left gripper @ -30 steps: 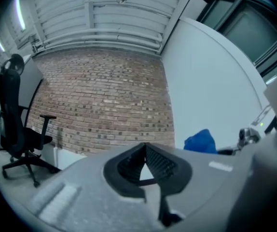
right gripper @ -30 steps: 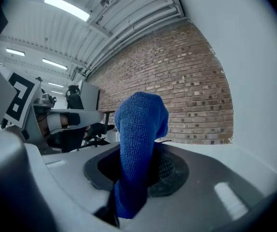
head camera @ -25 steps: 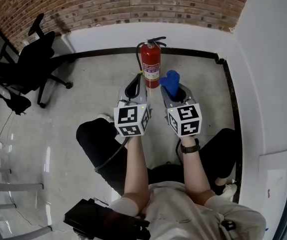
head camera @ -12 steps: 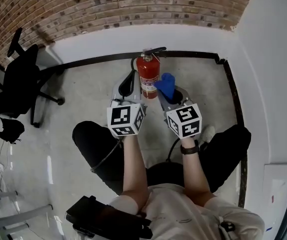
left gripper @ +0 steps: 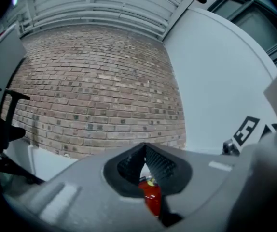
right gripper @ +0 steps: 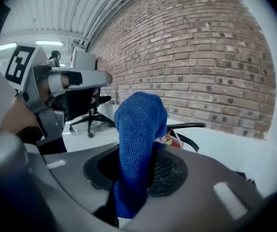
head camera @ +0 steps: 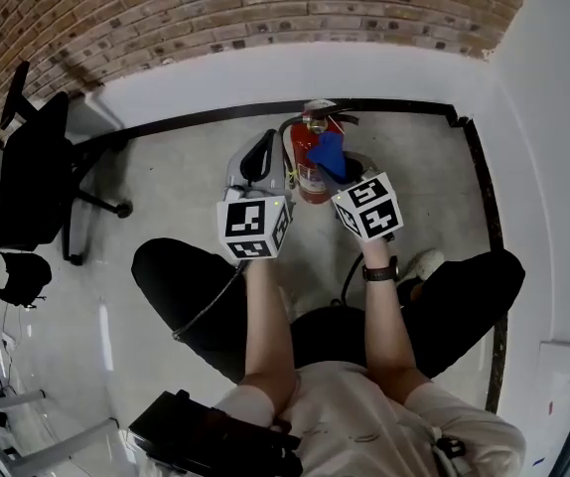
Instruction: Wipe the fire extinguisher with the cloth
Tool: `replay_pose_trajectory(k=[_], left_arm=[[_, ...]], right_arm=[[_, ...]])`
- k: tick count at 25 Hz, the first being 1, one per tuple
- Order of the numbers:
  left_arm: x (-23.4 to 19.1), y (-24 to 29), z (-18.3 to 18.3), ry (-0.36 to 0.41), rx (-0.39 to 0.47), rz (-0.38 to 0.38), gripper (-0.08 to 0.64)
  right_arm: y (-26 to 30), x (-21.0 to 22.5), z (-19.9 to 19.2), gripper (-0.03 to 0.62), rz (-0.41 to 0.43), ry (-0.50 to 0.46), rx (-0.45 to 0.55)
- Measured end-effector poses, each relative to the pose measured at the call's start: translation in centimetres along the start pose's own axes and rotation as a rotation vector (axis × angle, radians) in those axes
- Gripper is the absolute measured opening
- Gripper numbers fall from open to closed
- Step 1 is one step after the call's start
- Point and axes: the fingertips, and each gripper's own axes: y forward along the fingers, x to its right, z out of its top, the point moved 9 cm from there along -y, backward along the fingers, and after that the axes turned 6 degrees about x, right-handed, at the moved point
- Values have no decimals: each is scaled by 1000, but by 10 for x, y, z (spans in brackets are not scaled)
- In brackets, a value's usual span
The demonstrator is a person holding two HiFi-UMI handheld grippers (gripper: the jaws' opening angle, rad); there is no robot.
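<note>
Pinching the blue cloth (right gripper: 137,129), the right gripper (right gripper: 146,154) has its jaws clamped on the fabric, which stands up in a fold above them.
From the head view, the cloth overlaps the upper body of the red fire extinguisher (head camera: 310,175), just under its black handle; actual contact cannot be made out. The left gripper (left gripper: 145,150) sits just beside the extinguisher's other flank, jaw tips together with nothing between them. The extinguisher stands upright on the grey floor (head camera: 181,167), between the two grippers, near the white base of the brick wall (head camera: 166,13). An office chair (head camera: 37,172) stands well apart at the left.
</note>
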Motion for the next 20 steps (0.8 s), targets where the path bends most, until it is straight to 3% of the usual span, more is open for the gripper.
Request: replay_pose_trajectory(k=[5, 9, 11, 14, 16, 18, 20], left_arm=[[-25, 15, -28, -25, -35, -15, 3], [-40, 20, -48, -73, -30, -36, 3], [-48, 21, -56, -83, -30, -29, 3], [-58, 23, -68, -89, -27, -3, 3], [-62, 24, -76, -89, -20, 10, 3], [-63, 25, -83, -114, -19, 11, 3], [-66, 23, -90, -131, -25, 14, 3]], right_arm=[[60, 1, -6, 112, 35, 143, -31], [88, 0, -25, 98, -35, 192, 36], [90, -8, -27, 98, -87, 100, 83], [94, -28, -27, 99, -128, -200, 93], [103, -39, -43, 100, -130, -377, 30], [117, -44, -77, 101, -114, -440, -57], [128, -43, -113, 101, -96, -405, -73]])
